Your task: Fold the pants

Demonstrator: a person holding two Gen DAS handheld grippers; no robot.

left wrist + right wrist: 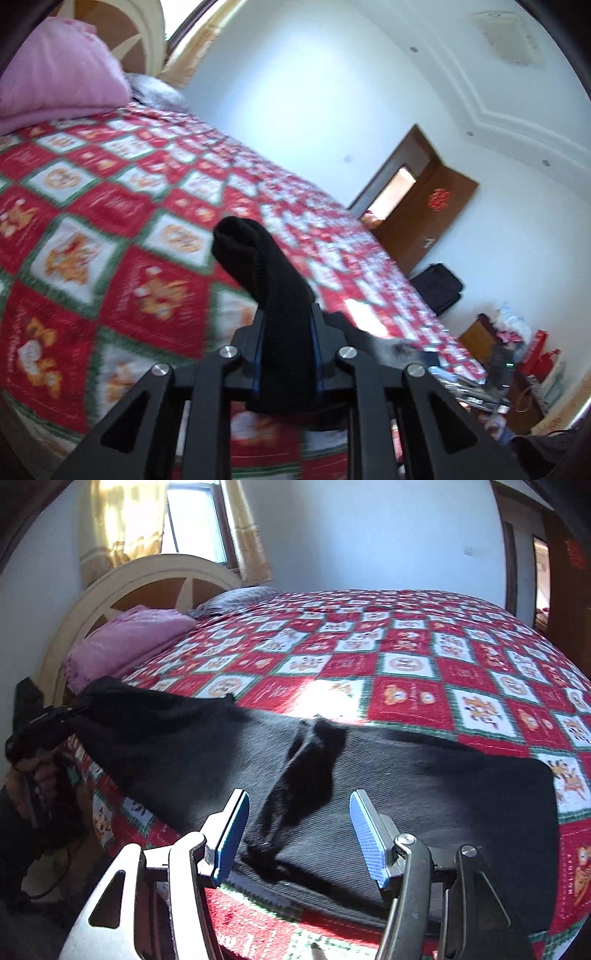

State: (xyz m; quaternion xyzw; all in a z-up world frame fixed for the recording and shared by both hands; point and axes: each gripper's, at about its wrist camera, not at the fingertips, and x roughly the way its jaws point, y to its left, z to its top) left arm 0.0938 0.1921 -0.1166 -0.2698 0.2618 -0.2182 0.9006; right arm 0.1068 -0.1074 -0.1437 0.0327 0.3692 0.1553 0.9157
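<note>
black pants (pixel 406 775) spread on bed, end lifted

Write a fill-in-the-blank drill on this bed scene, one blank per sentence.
1. The left tongs are clamped on the ____ pants.
2. The right tongs hang over the pants with nothing between their ____ pads.
3. By the headboard lies a folded ____ blanket.
4. The pants lie on a red checked ____.

Missing words: black; blue; pink; quilt
</note>
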